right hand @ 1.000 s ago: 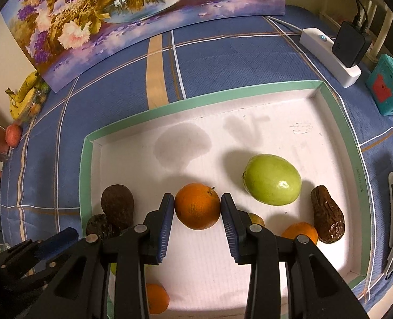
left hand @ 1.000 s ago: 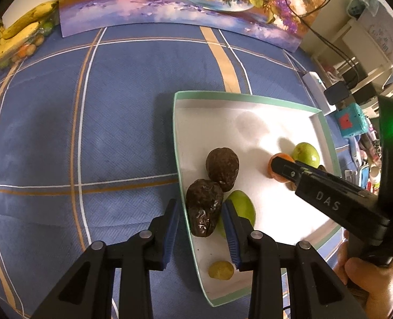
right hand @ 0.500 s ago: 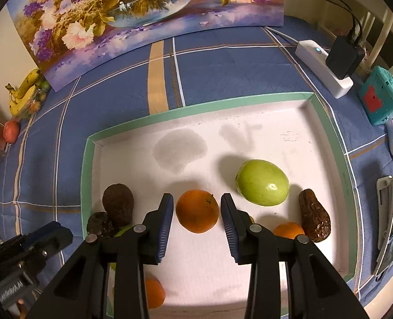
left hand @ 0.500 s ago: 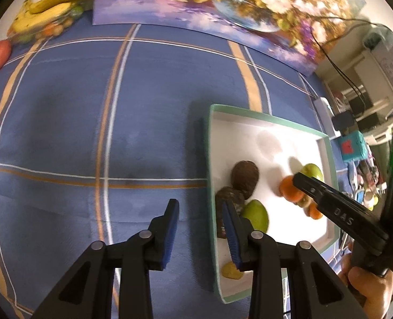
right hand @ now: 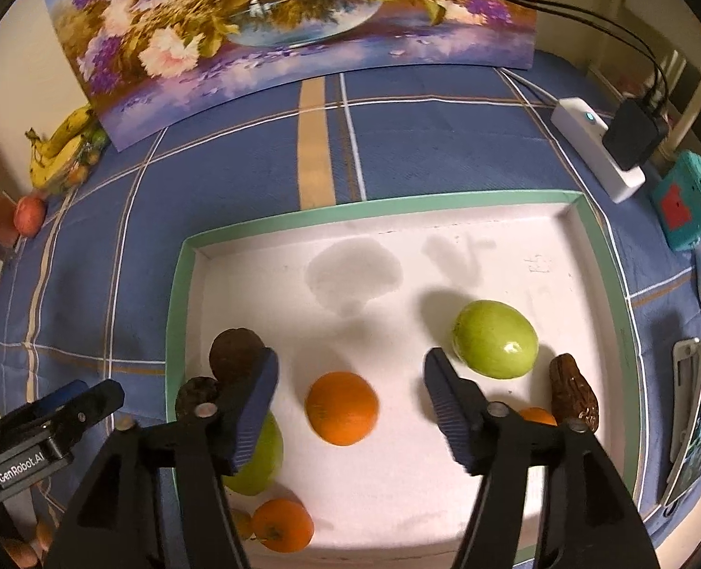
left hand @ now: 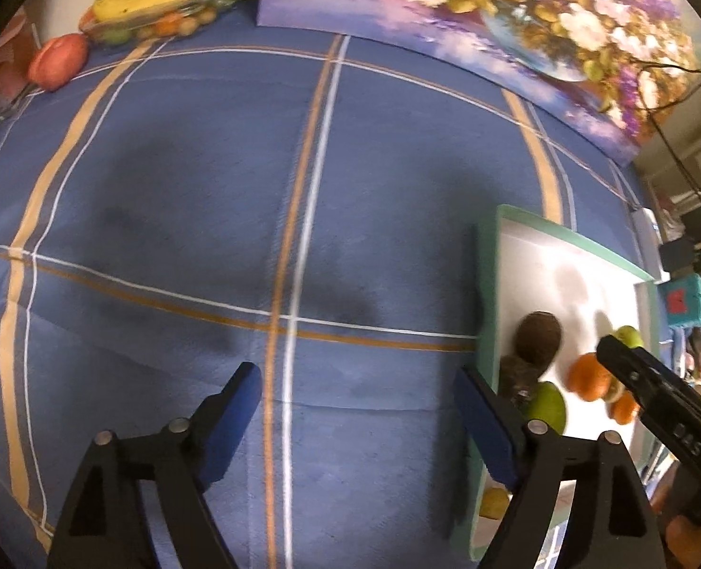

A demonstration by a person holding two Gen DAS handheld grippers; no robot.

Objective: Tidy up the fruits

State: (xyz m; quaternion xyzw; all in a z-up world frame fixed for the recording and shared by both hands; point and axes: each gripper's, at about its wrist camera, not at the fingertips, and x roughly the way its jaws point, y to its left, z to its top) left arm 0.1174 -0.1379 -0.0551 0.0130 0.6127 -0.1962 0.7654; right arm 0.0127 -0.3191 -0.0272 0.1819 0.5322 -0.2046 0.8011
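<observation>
Over the white tray (right hand: 601, 237) I have the right gripper (right hand: 350, 396) opening astride the orange (right hand: 341, 408), untouched, and the left gripper (left hand: 357, 419) opening, empty, above the worktop (left hand: 184, 218); next, close on a fruit.

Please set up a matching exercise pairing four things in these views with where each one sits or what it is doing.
Things:
1. orange
2. bananas
3. left gripper
4. power strip

Places or states:
A. over bare tablecloth, outside the tray
B. beyond the tray's far right corner
C. between the right gripper's opening jaws, untouched
D. far left, beside the flower painting

Pairs: 1-C, 2-D, 3-A, 4-B
</observation>
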